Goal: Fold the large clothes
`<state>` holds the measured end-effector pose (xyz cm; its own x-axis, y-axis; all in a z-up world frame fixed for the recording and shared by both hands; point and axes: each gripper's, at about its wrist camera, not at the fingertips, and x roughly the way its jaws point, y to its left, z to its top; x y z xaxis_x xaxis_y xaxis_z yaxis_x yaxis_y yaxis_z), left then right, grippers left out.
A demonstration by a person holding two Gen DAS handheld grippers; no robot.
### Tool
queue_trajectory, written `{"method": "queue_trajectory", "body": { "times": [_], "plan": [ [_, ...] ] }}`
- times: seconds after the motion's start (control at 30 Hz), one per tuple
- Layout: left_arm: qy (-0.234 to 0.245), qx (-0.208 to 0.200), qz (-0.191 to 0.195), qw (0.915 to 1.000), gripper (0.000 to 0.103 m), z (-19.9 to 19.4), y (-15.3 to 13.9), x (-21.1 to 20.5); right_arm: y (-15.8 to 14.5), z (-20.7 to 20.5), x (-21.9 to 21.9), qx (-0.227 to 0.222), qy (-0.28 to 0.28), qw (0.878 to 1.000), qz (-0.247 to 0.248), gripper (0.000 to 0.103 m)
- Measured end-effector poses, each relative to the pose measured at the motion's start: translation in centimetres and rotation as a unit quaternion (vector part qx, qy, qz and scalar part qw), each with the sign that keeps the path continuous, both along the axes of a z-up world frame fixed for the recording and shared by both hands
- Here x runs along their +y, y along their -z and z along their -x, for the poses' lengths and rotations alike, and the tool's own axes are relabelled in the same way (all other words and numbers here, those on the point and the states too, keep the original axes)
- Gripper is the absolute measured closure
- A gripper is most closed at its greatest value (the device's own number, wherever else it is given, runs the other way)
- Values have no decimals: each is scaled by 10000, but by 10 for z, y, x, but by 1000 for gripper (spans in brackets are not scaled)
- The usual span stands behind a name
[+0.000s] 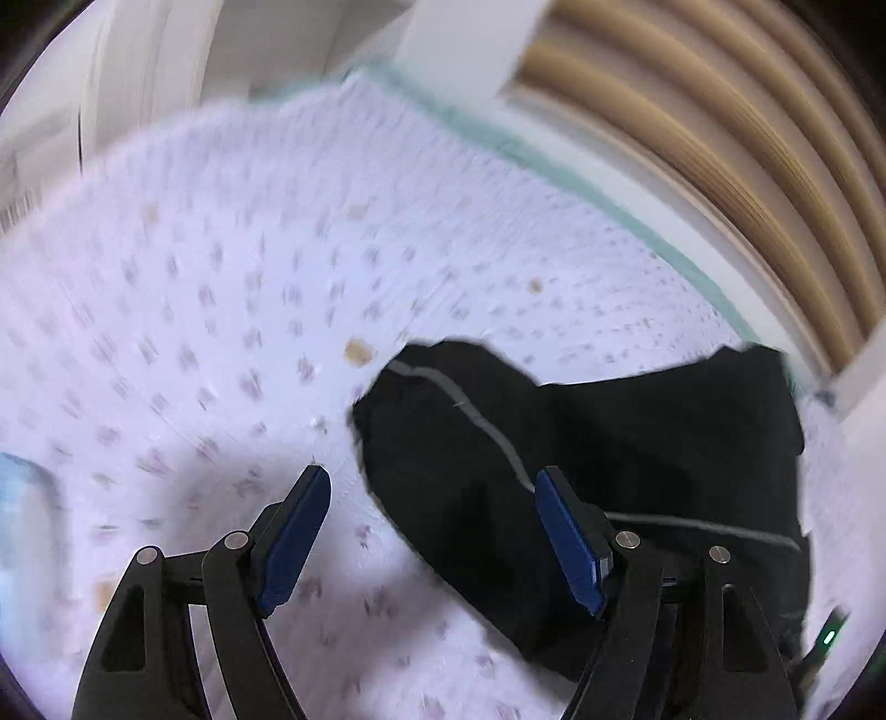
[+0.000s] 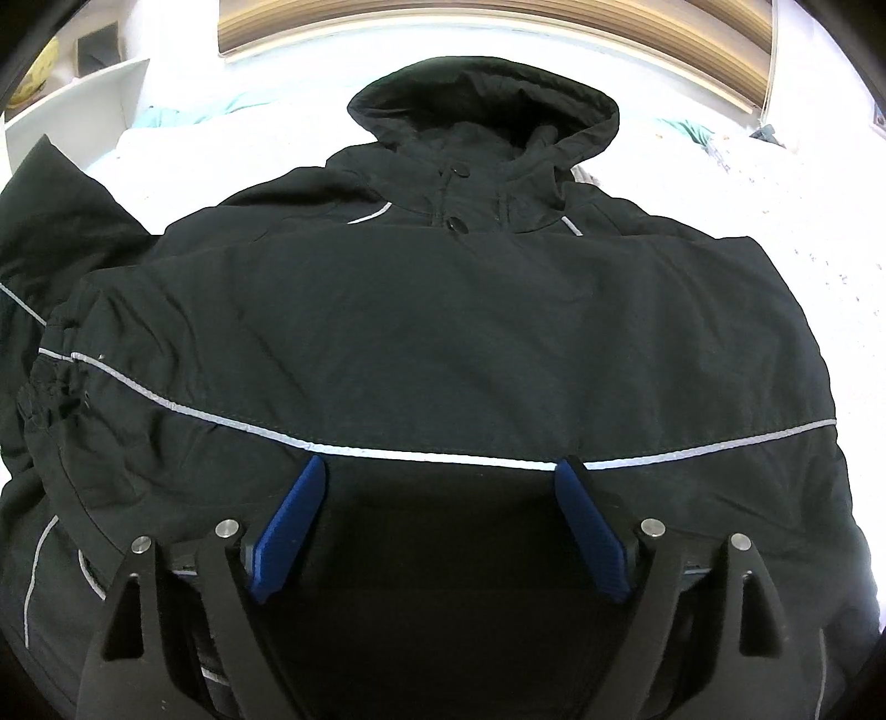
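Note:
A black hooded jacket (image 2: 443, 332) with grey reflective piping lies front up on a white bedspread, hood at the far end. One sleeve is folded across its front. My right gripper (image 2: 440, 471) is open and empty, hovering just above the jacket's lower front near the piping. In the blurred left wrist view, a black sleeve of the jacket (image 1: 581, 443) lies on the bedspread to the right. My left gripper (image 1: 432, 479) is open and empty, with its right finger (image 1: 570, 543) over the sleeve's edge.
The white bedspread (image 1: 221, 304) has small purple dots and a teal edge (image 1: 554, 160). A wooden slatted headboard (image 2: 498, 33) runs behind the bed. A white shelf (image 2: 83, 105) stands at the back left. A pale blue object (image 1: 22, 526) sits at the left edge.

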<state>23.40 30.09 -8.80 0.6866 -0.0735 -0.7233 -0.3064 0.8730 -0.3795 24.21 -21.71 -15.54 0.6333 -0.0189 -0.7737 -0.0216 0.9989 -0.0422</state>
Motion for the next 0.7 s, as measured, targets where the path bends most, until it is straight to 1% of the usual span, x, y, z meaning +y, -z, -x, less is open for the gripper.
{"method": "queue_trajectory", "body": {
  "times": [0.07,0.1,0.13,0.2,0.27,0.3,0.33,0.37,0.4,0.43,0.5,0.53,0.57,0.6,0.63,0.67,0.7],
  "plan": [
    [15,120,549,9984,26,-17,28,9,0,-1,0,-8,1,10000,7,15],
    [14,149,714,9973,26,-21,36,3,0,-1,0,-11,-1,10000,5,14],
    [41,94,972,9952,26,-28,47,3,0,-1,0,-15,-1,10000,8,14],
    [17,24,1078,9942,26,-38,56,-3,1,-1,0,-17,-5,10000,10,14],
    [53,-69,1007,9949,26,-45,56,-11,0,-1,0,-18,-6,10000,11,13],
    [105,-60,853,9963,26,-49,54,-19,0,-1,0,-19,-6,10000,14,13],
    [85,-39,614,9981,42,-53,50,-26,0,-1,0,-20,-7,10000,17,13],
    [82,-34,434,9990,52,-56,48,-26,0,-1,-1,-21,-14,10000,16,12],
    [67,-60,192,9998,70,-55,42,-33,1,-1,-1,-23,-15,10000,15,12],
    [8,-105,64,9999,75,-51,35,-31,0,-1,-1,-21,-12,10000,17,12],
    [-392,-222,-508,9977,77,-35,15,-26,1,-1,-1,-22,-13,10000,14,12],
    [-750,-277,-1001,9918,77,-27,3,-26,1,-1,-1,-22,-15,10000,15,12],
    [-1085,-297,-1403,9837,77,-22,-5,-25,1,-1,-1,-22,-15,10000,18,12],
    [-1470,-295,-1816,9719,78,-15,-14,-23,1,-1,-1,-23,-14,10000,21,12],
    [-1848,-269,-2205,9574,78,-9,-21,-18,1,-1,-1,-23,-14,10000,20,12],
    [-2072,-210,-2433,9473,78,-6,-24,-13,1,-1,-1,-26,-16,10000,26,11],
    [-2163,-50,-2529,9430,78,-8,-22,-5,1,-1,-1,-31,-3,10000,31,11]
  ]
}}
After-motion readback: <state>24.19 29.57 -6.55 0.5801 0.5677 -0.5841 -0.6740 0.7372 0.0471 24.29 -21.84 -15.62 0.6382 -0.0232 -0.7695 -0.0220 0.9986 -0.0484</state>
